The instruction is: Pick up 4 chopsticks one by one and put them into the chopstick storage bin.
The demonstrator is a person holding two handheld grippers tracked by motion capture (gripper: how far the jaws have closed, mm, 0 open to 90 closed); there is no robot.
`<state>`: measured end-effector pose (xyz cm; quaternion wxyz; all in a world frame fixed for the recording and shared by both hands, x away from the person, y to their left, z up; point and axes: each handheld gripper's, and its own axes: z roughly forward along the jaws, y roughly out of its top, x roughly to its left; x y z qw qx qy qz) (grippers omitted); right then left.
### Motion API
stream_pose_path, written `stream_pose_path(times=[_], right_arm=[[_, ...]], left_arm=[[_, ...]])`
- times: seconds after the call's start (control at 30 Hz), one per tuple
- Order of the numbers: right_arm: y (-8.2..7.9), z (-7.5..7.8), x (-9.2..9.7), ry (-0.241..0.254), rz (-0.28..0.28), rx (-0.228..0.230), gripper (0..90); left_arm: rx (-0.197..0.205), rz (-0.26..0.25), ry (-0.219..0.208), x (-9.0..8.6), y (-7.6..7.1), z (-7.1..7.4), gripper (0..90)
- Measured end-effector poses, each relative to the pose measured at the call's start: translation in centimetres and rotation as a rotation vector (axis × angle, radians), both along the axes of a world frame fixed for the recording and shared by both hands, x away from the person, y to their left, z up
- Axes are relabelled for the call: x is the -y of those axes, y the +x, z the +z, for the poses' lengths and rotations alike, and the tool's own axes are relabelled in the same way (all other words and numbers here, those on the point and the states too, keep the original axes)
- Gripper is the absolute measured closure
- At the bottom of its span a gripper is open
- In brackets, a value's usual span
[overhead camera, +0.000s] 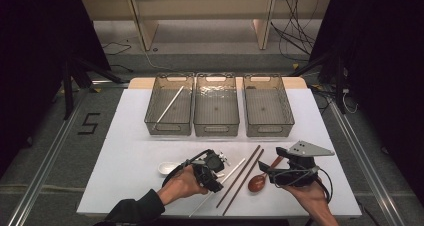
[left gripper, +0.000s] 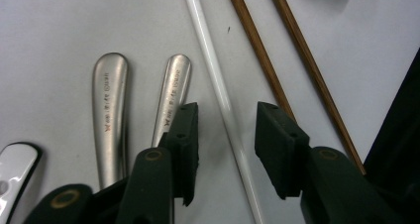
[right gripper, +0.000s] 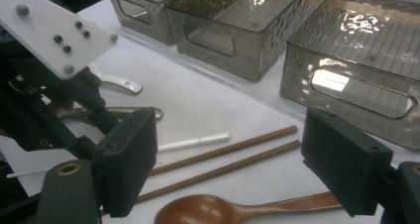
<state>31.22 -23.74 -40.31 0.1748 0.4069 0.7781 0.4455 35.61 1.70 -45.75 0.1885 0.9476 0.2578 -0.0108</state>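
left gripper [left gripper: 225,130]: jaws apart, straddling the white chopstick [left gripper: 220,100] lying flat on the table; pads aren't pressing on it, there's a gap either side. Only one frame to go by, so whether they're moving I can't tell.
right gripper [right gripper: 230,159]: jaws wide apart, nothing between them, hanging just above the wooden spoon [right gripper: 218,210].
hidden bits: the white chopstick's lower end runs under the left gripper's body in the high view; the spoon's handle end is cut off behind the right jaw. The engraving on the two metal handles [left gripper: 110,105] is too blurry to read, and their bowls are tucked under the gripper.
hard to tell: glossy white thing at the bottom left corner of the left gripper view, looks like a ceramic spoon [overhead camera: 166,167].
materials: slim, smooth white stick; two brown wooden chopsticks [left gripper: 262,55] lying parallel just beside it; brushed metal handles with rounded ends.
bins [overhead camera: 216,131]: three smoky clear plastic ones in a row, the middle with a dimpled texture; the left one holds another white stick [overhead camera: 169,105].
table [overhead camera: 130,136]: plain matte white.
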Motion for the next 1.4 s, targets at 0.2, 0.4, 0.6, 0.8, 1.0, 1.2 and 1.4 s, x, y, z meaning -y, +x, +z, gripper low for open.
stream_pose_path(times=[0.2, 0.4, 0.6, 0.8, 1.0, 1.2, 1.4], right_arm=[[0.01, -0.03, -0.1, -0.003, 0.004, -0.001, 22.9], [0.02, -0.04, -0.12, -0.005, 0.005, -0.005, 22.9], [0.03, -0.05, -0.14, -0.006, 0.006, -0.004, 22.9], [0.02, -0.05, -0.16, -0.006, 0.007, -0.006, 22.9], [0.06, -0.07, -0.15, -0.006, 0.008, -0.005, 23.0], [0.08, -0.09, -0.18, -0.01, 0.008, -0.004, 22.9], [0.1, -0.09, -0.23, -0.01, 0.007, -0.006, 23.0]], left_arm=[[0.013, -0.01, 0.029, 0.53, -0.02, -0.29, 70.4], [0.032, -0.018, 0.061, 0.87, -0.05, -0.33, 76.2], [0.033, -0.013, 0.063, 0.83, 0.1, -0.31, 79.1], [0.029, -0.004, 0.068, 0.55, 0.48, -0.32, 83.7], [0.025, 0.001, 0.068, 0.54, 0.53, -0.33, 83.3], [0.034, -0.002, 0.081, 0.75, 0.41, -0.34, 82.6], [0.048, -0.01, 0.089, 0.87, 0.26, -0.32, 83.8]])
